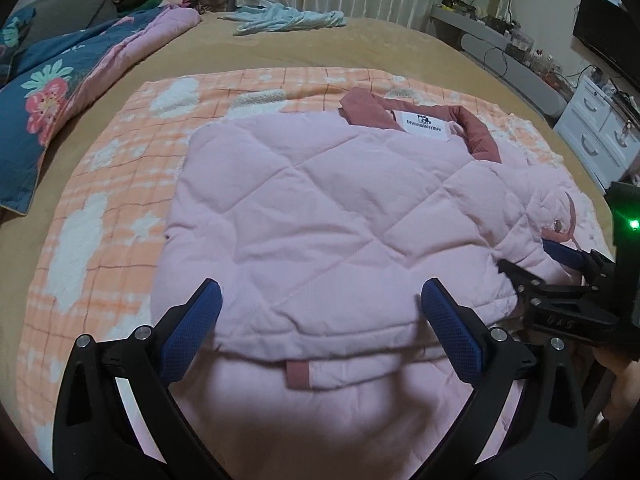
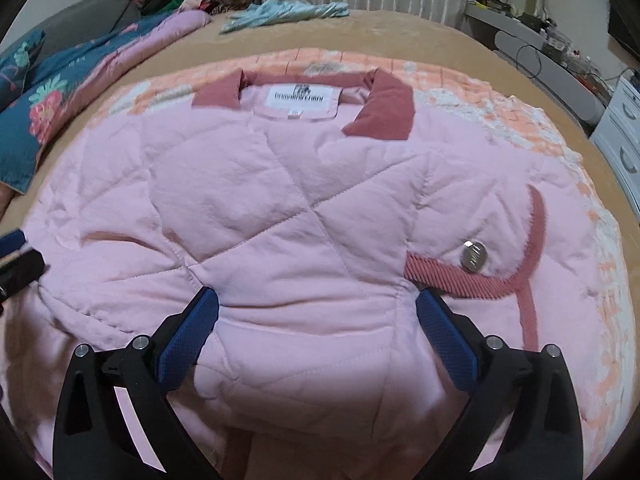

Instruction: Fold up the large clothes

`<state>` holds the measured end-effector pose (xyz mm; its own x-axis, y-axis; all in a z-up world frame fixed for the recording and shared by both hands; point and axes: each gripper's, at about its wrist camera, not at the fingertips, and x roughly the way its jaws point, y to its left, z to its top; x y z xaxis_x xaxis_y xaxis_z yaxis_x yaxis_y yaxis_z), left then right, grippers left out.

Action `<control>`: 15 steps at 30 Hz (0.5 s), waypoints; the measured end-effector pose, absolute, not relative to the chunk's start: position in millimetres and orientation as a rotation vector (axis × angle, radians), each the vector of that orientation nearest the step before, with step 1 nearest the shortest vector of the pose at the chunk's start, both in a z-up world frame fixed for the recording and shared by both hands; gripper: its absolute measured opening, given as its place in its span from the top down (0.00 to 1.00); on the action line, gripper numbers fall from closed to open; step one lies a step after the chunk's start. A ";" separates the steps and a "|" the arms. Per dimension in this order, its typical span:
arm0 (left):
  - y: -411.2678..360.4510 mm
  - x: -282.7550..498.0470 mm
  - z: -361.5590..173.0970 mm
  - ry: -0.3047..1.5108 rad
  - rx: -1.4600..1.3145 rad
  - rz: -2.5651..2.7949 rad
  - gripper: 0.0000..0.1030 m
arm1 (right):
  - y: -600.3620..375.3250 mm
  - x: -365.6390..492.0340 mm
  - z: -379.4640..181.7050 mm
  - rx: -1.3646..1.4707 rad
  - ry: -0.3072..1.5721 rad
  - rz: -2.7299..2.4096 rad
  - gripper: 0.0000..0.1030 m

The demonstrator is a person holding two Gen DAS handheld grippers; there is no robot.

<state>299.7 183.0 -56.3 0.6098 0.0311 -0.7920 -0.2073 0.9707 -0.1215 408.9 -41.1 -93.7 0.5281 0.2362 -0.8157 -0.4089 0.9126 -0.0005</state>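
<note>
Right wrist view: my right tongs [image 2: 316, 312] released over pink jacket [image 2: 280, 200]; left tongs [image 1: 320, 304] released too. Fold laid on bed [image 1: 360, 44]; next, regrip near hem, I judge.

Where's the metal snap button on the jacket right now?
In the right wrist view the snap button sits on the pink jacket, right side, beside the dark pink trim.

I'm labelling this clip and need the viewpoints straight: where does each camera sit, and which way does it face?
Left wrist: on the left gripper, angled down over the pink jacket; its own open fingers show, and the right gripper at the right edge.
Right wrist: on the right gripper, angled down at the jacket's right side; its open fingers show.
Shared: jacket, collar label, orange blanket.
</note>
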 end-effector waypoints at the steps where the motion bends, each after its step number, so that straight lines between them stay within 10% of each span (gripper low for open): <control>1: 183.1 298.4 -55.4 0.905 -0.212 0.137 0.09 | -45.0 404.3 -86.8 -0.183 0.923 0.392 0.04; 15: 175.4 268.6 -21.6 0.847 -0.255 0.110 0.09 | -85.5 344.2 -22.4 -0.114 0.800 0.386 0.04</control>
